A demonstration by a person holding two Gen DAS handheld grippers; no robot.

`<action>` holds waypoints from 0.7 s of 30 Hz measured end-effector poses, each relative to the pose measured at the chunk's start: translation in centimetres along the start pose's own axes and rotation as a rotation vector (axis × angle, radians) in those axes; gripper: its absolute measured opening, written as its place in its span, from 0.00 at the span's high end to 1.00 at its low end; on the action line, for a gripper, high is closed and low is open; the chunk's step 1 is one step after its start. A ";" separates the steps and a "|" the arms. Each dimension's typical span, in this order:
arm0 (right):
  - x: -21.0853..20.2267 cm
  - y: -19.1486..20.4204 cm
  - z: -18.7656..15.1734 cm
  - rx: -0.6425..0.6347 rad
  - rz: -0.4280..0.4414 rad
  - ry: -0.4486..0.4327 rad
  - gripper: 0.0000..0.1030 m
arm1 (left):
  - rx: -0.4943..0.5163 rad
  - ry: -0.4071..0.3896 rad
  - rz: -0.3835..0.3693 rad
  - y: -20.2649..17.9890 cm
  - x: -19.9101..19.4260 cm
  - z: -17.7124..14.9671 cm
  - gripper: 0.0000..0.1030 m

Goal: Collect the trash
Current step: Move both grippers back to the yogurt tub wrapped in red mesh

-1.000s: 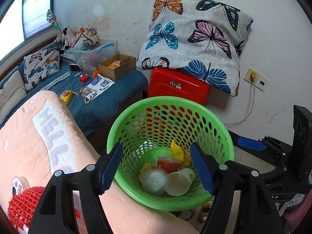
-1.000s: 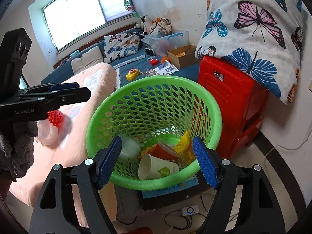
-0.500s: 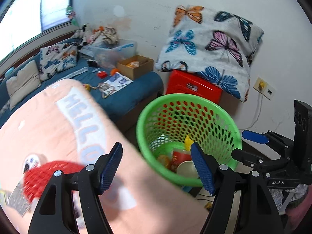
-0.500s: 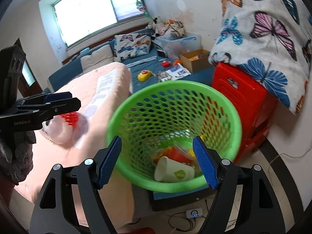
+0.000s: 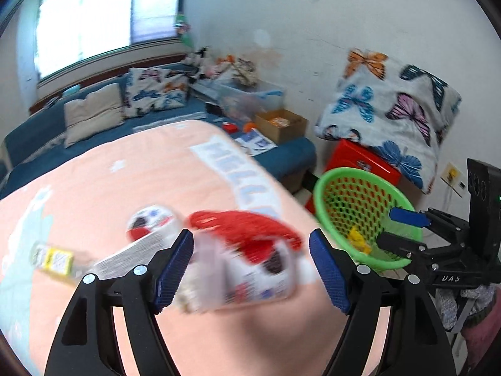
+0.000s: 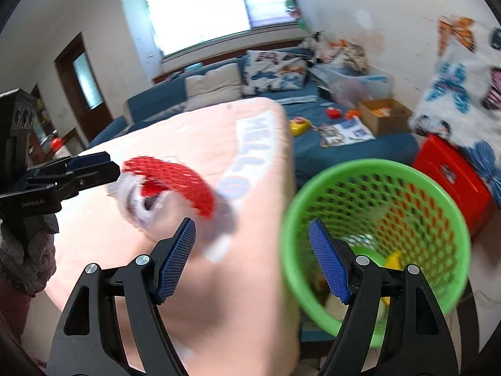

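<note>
A green mesh basket (image 5: 360, 216) with cups and wrappers in it stands to the right of a peach blanket (image 5: 125, 194); it also shows in the right wrist view (image 6: 375, 235). On the blanket lie a clear plastic wrapper with red foam netting (image 5: 247, 250), a round lid (image 5: 150, 222) and a silver-and-yellow wrapper (image 5: 53, 260). My left gripper (image 5: 250, 269) is open, with the netted wrapper between and just beyond its fingers. My right gripper (image 6: 252, 260) is open and empty, between the netted wrapper (image 6: 175, 194) and the basket. The view is motion-blurred.
A red plastic stool (image 5: 360, 159) and a butterfly pillow (image 5: 388, 116) stand behind the basket by the wall. A blue sofa (image 6: 328, 144) holds cushions, a cardboard box (image 6: 382, 119), papers and toys. A wall socket with a cable (image 5: 451, 175) is at the right.
Both grippers swung left, away from above the basket and over the blanket. The netted wrapper now lies in front of the left gripper. The basket has shifted to the right in both views.
</note>
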State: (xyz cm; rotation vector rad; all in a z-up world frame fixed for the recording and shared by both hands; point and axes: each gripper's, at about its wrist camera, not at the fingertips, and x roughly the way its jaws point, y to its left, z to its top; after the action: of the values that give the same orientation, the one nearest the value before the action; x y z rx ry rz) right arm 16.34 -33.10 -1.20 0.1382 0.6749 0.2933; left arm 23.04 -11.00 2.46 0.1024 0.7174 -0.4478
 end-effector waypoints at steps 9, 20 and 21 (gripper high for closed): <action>3.5 5.6 3.2 -0.081 0.131 0.019 0.27 | -0.080 0.002 0.102 5.6 -2.4 -3.0 0.28; 8.3 10.9 5.7 -0.178 0.169 0.068 0.30 | -0.137 0.038 0.093 8.1 -2.1 -5.8 0.28; 8.9 11.1 5.8 -0.181 0.163 0.073 0.32 | -0.138 0.039 0.088 8.1 -2.0 -5.9 0.29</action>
State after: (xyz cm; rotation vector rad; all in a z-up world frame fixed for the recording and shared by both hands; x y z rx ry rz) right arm 24.15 -20.01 0.46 0.0088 0.7070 0.5159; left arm 21.59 -1.56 -1.16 0.0128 0.7773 -0.3116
